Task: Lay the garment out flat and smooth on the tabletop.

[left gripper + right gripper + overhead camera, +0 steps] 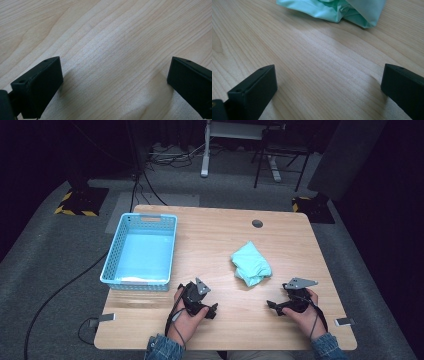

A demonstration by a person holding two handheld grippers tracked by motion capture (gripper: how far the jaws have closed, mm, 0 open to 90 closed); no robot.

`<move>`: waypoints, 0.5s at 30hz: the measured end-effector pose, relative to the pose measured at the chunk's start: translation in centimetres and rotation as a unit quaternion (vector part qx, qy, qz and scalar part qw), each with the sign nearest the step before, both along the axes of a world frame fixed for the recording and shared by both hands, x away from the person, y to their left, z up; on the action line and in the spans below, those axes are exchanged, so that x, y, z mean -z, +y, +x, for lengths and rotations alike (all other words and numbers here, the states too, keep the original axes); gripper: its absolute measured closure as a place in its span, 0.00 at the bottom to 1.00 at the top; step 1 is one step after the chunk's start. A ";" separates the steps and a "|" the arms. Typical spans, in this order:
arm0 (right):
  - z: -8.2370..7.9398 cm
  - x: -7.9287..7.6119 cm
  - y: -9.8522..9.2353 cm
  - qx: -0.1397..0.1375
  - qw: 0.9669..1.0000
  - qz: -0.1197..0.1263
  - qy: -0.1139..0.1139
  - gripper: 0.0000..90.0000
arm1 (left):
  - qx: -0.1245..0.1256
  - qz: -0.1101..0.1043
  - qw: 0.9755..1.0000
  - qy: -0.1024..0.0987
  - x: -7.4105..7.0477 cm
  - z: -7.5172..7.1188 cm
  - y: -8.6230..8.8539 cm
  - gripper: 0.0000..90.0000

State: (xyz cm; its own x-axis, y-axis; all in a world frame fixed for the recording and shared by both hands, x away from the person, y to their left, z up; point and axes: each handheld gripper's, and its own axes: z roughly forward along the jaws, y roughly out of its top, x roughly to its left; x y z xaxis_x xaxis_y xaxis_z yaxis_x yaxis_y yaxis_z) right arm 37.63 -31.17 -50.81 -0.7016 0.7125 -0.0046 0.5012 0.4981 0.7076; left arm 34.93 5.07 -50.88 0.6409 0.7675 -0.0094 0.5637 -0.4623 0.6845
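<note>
one cloth (251, 263), one basket (114, 270), two tools

No readable text anywhere (nor any labels).

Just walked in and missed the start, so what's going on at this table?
A person sits at a wooden table with a hand-held gripper in each hand. Both rest near the front edge, jaws wide open and holding nothing: the left hand-held gripper points right, the right hand-held gripper points left. A crumpled mint-green cloth lies untouched just beyond the right one. A light blue basket stands at the table's left, with nothing visible in it.
</note>
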 end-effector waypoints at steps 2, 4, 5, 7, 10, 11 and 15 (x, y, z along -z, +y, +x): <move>0.0 0.0 0.0 0.000 1.000 0.000 0.000 0.00 | 0.000 0.000 1.000 0.000 0.0 0.0 0.0 0.00; 0.0 0.0 0.0 0.000 1.000 0.000 0.000 0.00 | 0.000 0.000 1.000 0.000 0.0 0.0 0.0 0.00; 0.0 0.0 0.0 0.000 1.000 0.000 0.000 0.00 | 0.000 0.000 1.000 0.000 0.0 0.0 0.0 0.00; 0.0 0.0 0.0 0.000 1.000 0.000 0.000 0.00 | 0.000 0.000 1.000 0.000 0.0 0.0 0.0 0.00; 0.0 0.0 0.0 -0.001 1.000 0.000 0.000 0.00 | 0.000 0.000 1.000 0.000 0.0 0.0 0.0 0.00; 0.0 0.0 0.0 -0.001 1.000 0.000 0.000 0.00 | 0.000 0.000 1.000 0.000 0.0 0.0 0.0 0.00; 0.0 0.0 0.0 -0.002 1.000 0.000 0.000 0.00 | 0.000 0.000 1.000 0.000 0.0 0.0 0.0 0.00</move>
